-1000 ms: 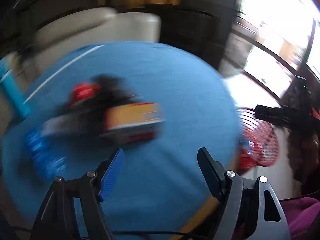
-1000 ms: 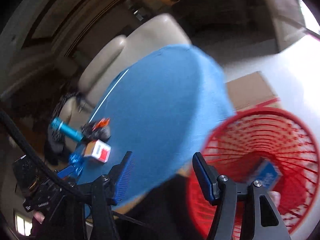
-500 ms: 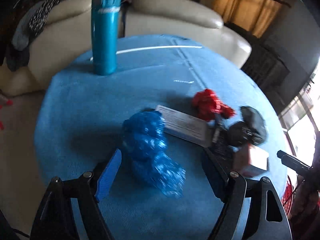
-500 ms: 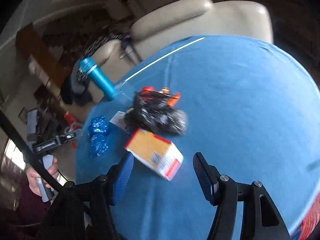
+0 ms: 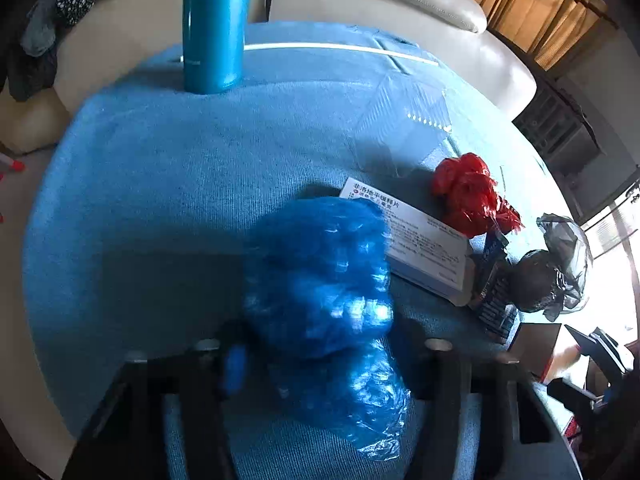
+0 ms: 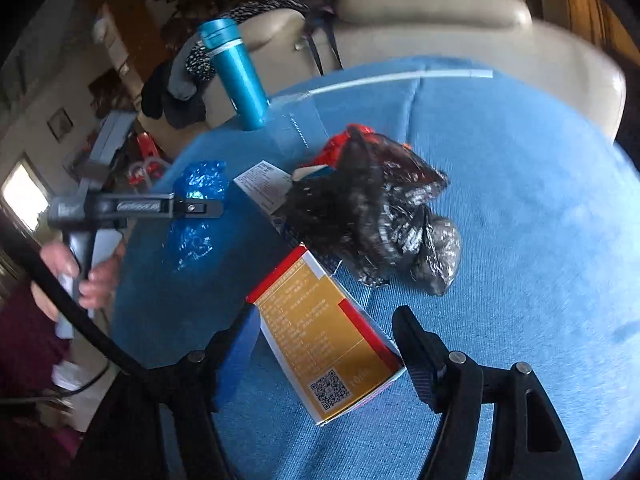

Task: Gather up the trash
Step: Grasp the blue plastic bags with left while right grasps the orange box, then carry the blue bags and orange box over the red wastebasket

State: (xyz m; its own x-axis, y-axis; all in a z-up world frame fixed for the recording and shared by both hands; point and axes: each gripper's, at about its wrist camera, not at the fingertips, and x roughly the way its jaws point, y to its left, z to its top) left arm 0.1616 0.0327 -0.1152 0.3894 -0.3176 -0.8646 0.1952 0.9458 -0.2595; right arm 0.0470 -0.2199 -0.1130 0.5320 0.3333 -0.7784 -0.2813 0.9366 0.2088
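Trash lies on a round table with a blue cloth [image 5: 168, 184]. My left gripper [image 5: 324, 354] is open, its jaws astride a crumpled blue plastic wrapper [image 5: 320, 276], which also shows in the right wrist view [image 6: 198, 184]. Beyond it lie a white box [image 5: 424, 248], a red crumpled wrapper [image 5: 468, 192] and a black plastic bag [image 5: 548, 276]. My right gripper [image 6: 326, 338] is open, its jaws on either side of an orange and white box [image 6: 324, 344]. The black bag [image 6: 372, 208] lies just beyond that box. The left gripper [image 6: 188, 208] shows there above the blue wrapper.
A tall teal bottle [image 5: 214, 28] stands at the table's far edge, seen also in the right wrist view [image 6: 236, 76]. A cream sofa [image 5: 380, 4] stands behind the table. A clear plastic lid [image 5: 404, 120] lies near the red wrapper.
Both grippers have moved forward. The left one now has the blue wrapper between its jaws. The right one has closed in on the orange box, which now lies between its jaws.
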